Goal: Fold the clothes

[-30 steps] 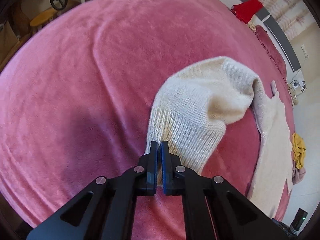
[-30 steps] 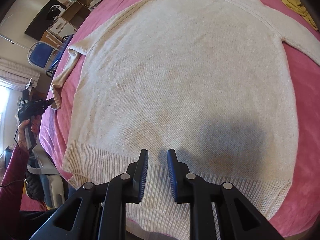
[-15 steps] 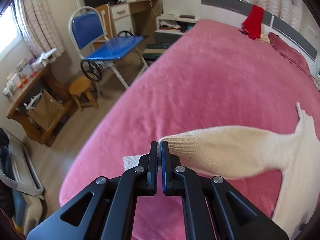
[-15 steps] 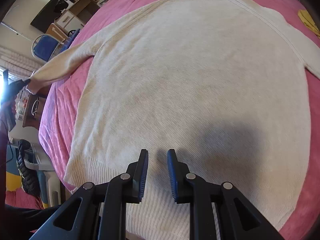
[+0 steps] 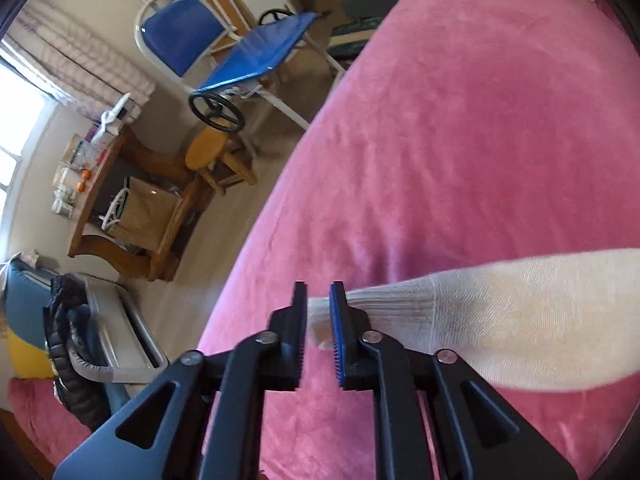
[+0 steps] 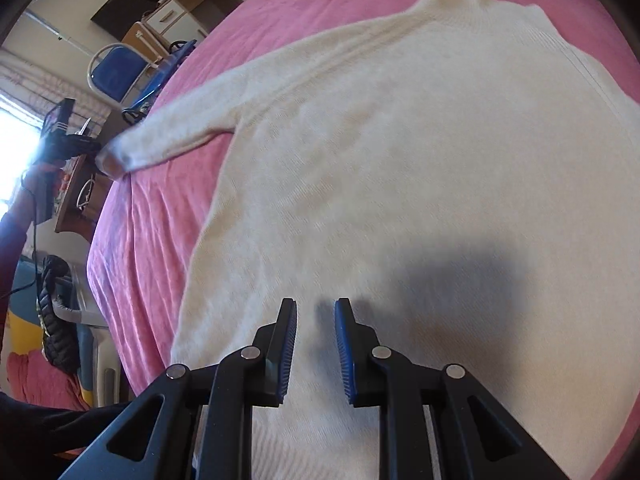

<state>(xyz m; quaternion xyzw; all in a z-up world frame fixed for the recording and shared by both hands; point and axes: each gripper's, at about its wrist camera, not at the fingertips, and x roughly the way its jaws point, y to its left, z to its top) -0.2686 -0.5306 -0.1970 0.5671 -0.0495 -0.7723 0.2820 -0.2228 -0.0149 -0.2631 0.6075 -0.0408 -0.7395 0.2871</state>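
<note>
Sleeve layout step: left hand-held gripper (image 5: 318, 312) at the bed's (image 5: 460, 128) side edge, jaws opening, ribbed cuff (image 5: 384, 300) between them but not visibly pinched. Right hand-held gripper (image 6: 316, 340) hovers over the sweater's lower body, jaws slightly apart, nothing between them. Sweater (image 6: 400, 160) is cream knit, lying flat on the pink bed, collar toward the far edge, left sleeve (image 6: 180, 128) stretched straight out to the side edge. Looks like spreading is about done; next move probably calls for regrasping the sleeve and folding it across the body.
</note>
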